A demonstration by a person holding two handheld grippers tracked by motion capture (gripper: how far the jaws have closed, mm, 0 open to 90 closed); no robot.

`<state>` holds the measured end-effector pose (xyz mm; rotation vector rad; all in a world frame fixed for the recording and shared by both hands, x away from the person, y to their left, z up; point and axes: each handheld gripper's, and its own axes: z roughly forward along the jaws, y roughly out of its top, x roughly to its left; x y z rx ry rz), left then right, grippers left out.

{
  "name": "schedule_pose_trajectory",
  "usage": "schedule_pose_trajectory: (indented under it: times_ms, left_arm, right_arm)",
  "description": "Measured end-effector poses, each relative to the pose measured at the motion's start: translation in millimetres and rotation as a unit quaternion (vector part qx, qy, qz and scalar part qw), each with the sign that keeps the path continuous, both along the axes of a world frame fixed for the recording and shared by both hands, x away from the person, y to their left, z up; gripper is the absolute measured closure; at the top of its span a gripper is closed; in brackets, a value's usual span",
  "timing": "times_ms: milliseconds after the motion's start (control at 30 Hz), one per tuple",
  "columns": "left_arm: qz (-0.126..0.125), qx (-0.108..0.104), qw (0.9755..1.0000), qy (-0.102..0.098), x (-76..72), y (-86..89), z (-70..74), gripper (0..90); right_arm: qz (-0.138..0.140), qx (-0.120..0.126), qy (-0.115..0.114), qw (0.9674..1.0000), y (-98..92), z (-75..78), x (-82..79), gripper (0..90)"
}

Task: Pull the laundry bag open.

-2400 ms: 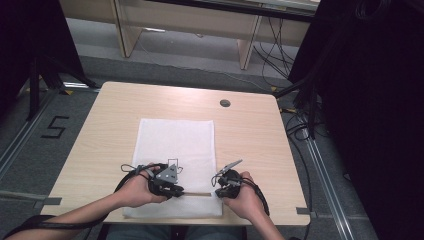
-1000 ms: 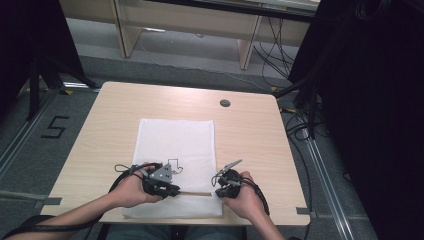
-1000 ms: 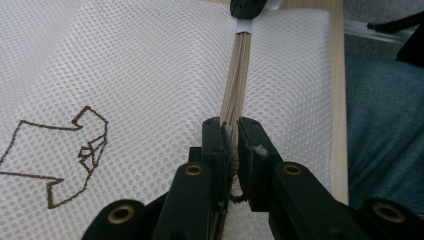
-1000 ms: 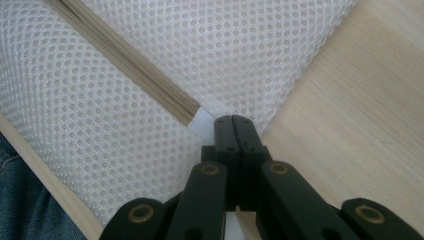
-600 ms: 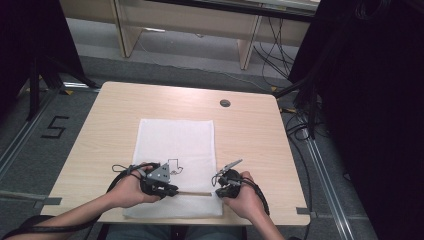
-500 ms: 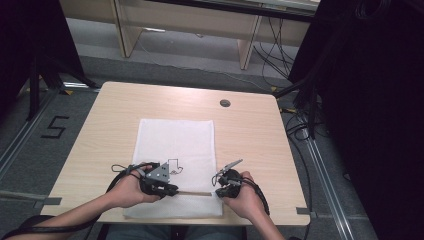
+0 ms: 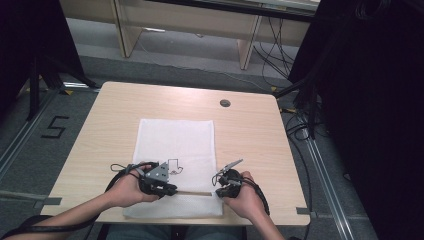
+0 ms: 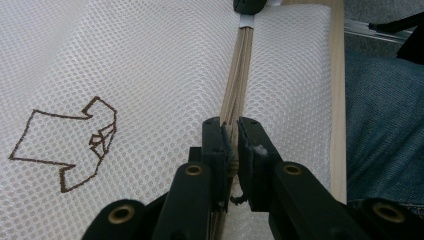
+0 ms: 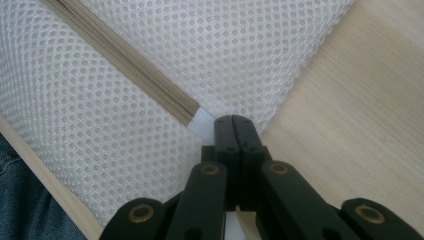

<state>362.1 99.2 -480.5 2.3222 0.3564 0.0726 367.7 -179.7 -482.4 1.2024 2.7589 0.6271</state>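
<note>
A white mesh bag point(image 7: 175, 140) lies flat on the wooden table point(image 7: 250, 135), with a small brown line drawing point(image 8: 75, 145) printed on it. A beige zipper point(image 7: 195, 192) runs along the bag's near edge. My left gripper point(image 7: 171, 190) sits at the left part of that zipper. In the left gripper view its jaws point(image 8: 230, 130) pinch the zipper point(image 8: 239, 75). My right gripper point(image 7: 218, 189) holds the zipper's right end. In the right gripper view it point(image 9: 232, 120) is shut on the bag's edge beside the white tab point(image 9: 202, 122).
A round cable hole point(image 7: 225, 103) sits at the table's far right. The person's knees in blue jeans point(image 8: 380, 115) are just past the near table edge. Dark curtains and cables stand to the right of the table point(image 7: 350, 125).
My left gripper has slid a little to the left along the zipper, away from the right gripper. The right gripper has stayed in place.
</note>
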Motion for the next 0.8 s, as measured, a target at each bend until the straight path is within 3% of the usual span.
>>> schedule_pose_trajectory:
  times_ms: [133, 267, 333, 667, 700, 800]
  left_arm:
    - [-0.002, 0.001, 1.0, 0.0, -0.2, 0.0, 0.9, 82.5]
    - [-0.005, 0.007, 1.0, -0.003, -0.3, 1.6, 1.1, 82.5]
    - [0.003, -0.004, 1.0, 0.002, -1.1, 2.5, 0.6, 82.5]
    - [0.006, -0.003, 1.0, 0.0, -0.9, 5.6, 1.0, 82.5]
    - [0.005, -0.002, 1.0, -0.002, -0.6, 6.4, 1.0, 82.5]
    - [0.006, 0.0, 1.0, 0.0, -0.9, 7.7, 0.9, 82.4]
  right_arm:
    - [-0.007, 0.002, 0.008, 0.9999, 0.7, 0.4, -0.8, 90.0]
    - [0.0, -0.001, 0.001, 1.0, 0.0, 0.1, 0.2, 90.0]
    - [-0.001, -0.002, 0.001, 1.0, 0.1, 0.1, 0.2, 90.0]
    - [0.0, 0.0, 0.001, 1.0, -0.8, 0.0, 0.6, 90.0]
    - [-0.014, -0.001, 0.01, 0.9999, -0.3, 0.7, -0.6, 90.0]
    - [-0.015, -0.002, 0.01, 0.9998, -0.6, 0.7, -0.4, 90.0]
